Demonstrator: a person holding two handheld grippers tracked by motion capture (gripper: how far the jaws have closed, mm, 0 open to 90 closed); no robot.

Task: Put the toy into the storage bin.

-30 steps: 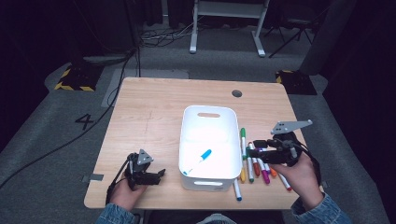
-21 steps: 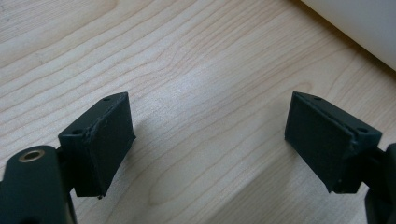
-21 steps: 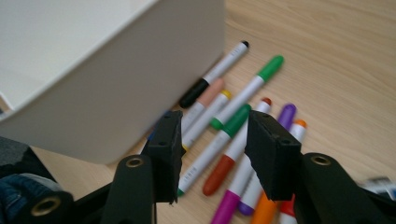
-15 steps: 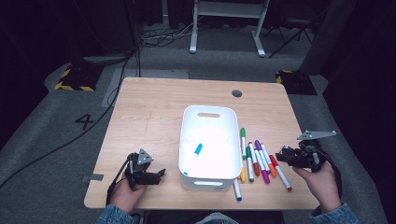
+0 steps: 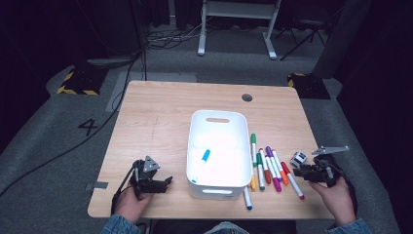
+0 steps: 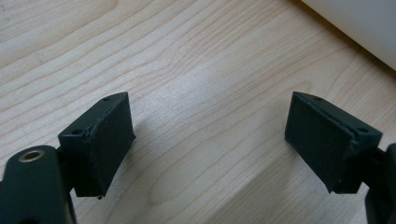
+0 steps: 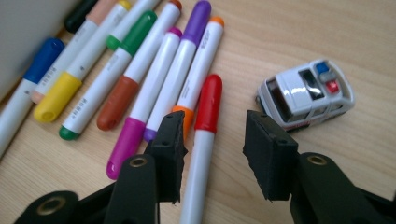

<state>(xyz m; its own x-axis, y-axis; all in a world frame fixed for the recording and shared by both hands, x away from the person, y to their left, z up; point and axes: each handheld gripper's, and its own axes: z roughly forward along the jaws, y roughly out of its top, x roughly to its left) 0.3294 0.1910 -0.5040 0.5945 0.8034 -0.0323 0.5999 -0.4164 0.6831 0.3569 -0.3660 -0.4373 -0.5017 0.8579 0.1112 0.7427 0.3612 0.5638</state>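
Wooden table (image 5: 160, 122) stands on grey floor. Left gripper (image 5: 152, 184) rests at the near left edge, jaws apart over bare wood, holding nothing. White bin (image 5: 217, 127) at centre contains one blue-capped marker (image 5: 200, 165). Loose markers (image 5: 265, 168) lie just beside its right wall. Right gripper (image 7: 212, 149) straddles the red-capped marker (image 7: 203, 135), jaws having just been closing, pads not touching it. Toy police car (image 7: 306, 93) sits near.
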